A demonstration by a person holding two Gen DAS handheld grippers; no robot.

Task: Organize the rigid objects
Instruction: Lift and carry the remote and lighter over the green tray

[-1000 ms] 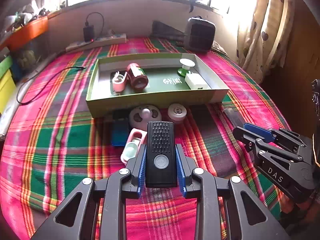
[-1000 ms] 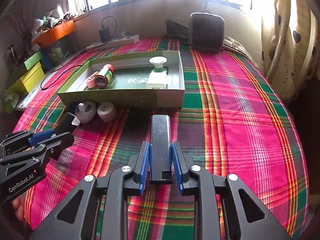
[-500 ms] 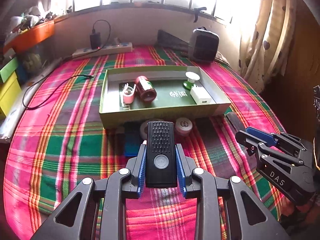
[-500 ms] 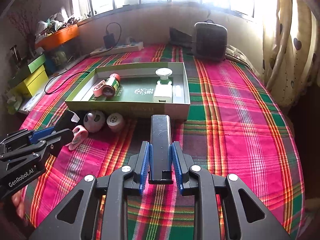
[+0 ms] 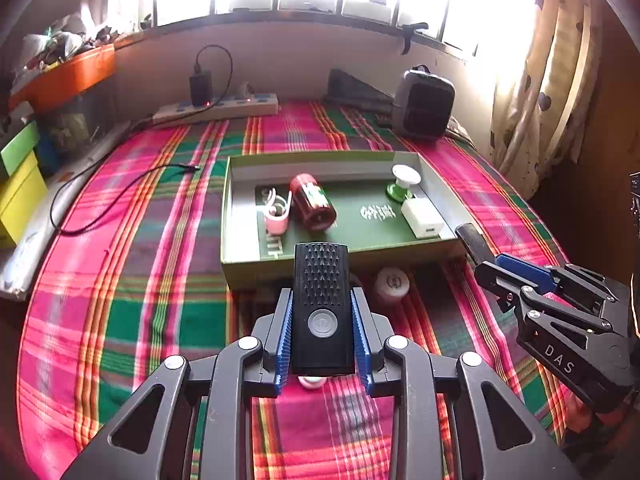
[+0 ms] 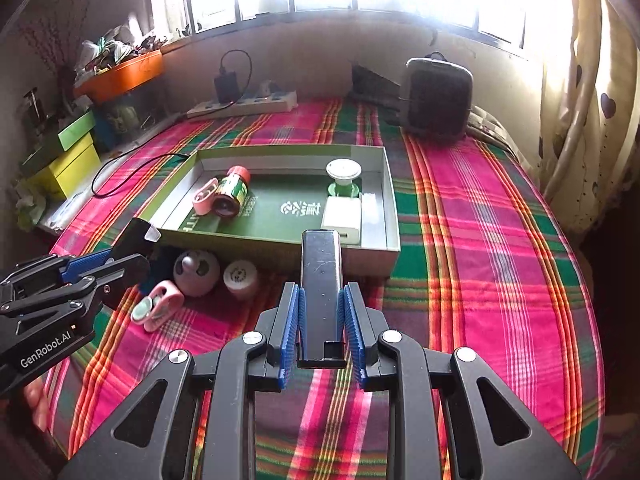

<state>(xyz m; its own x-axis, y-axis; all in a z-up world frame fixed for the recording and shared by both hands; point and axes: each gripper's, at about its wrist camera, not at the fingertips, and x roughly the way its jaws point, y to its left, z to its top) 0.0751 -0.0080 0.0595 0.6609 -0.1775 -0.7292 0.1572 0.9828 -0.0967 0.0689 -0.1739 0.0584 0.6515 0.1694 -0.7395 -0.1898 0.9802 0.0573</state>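
Note:
My left gripper (image 5: 321, 300) is shut on a black device (image 5: 320, 304) with a studded top and a round button, held above the plaid cloth just short of the green tray (image 5: 240, 264). At the right, my right gripper (image 6: 321, 292) is shut on a smooth black bar (image 6: 321, 264) that points at the tray's front wall (image 6: 280, 250). In the tray lie a pink clip (image 5: 276, 220), a red bottle (image 5: 312, 204), a green-and-white spool (image 5: 404, 182) and a white charger (image 5: 422, 218). Each gripper shows in the other's view: right gripper (image 5: 516, 272), left gripper (image 6: 116, 260).
Before the tray lie a round white ball (image 6: 196, 268), a small white disc (image 6: 240, 274) and a second pink clip (image 6: 158, 306). A power strip (image 5: 216, 108), a loose cable (image 5: 120, 196) and a dark speaker (image 5: 424, 104) sit behind. Coloured boxes (image 6: 68, 160) stand left, a curtain (image 6: 580, 120) right.
Both grippers have risen and moved toward the tray with their black objects still gripped. The tray now sits lower and closer in both views.

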